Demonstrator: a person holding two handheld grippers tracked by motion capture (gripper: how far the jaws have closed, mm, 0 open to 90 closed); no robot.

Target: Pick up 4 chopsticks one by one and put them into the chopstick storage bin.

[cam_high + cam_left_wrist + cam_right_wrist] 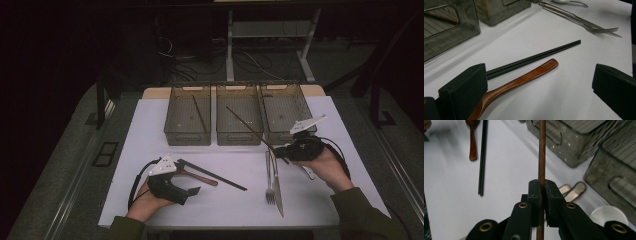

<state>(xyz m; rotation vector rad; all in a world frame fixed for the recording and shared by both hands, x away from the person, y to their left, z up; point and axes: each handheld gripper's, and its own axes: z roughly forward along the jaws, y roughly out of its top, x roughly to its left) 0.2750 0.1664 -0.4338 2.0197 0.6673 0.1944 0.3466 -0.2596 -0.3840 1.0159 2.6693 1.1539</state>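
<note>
The left gripper (192, 191) rests on the white table (150, 130), jaws spread wide and holding nothing, beside a pair of black chopsticks (534, 59) and a brown wooden spoon (519, 80). Farther right lie a steel fork (269, 180) and knife (276, 185). The right gripper (543, 188) is clenched on a thin brown wooden chopstick (247, 127), which slants over the middle of three grey mesh bins (239, 134).

Right gripper (286, 152): we see it clamped on a brown chopstick (250, 128), which slants up over the middle bin (239, 121).
Left gripper (192, 191): resting low on the white table (150, 145), jaws apart, nothing between them.
Near left gripper: we note black chopsticks (215, 175) and a wooden spoon (200, 177).
Left bin (188, 116): one brown stick (200, 114) inside.
Right bin (285, 112): beside the right gripper.
Centre front: fork (269, 176) and knife (276, 185), side by side.
</note>
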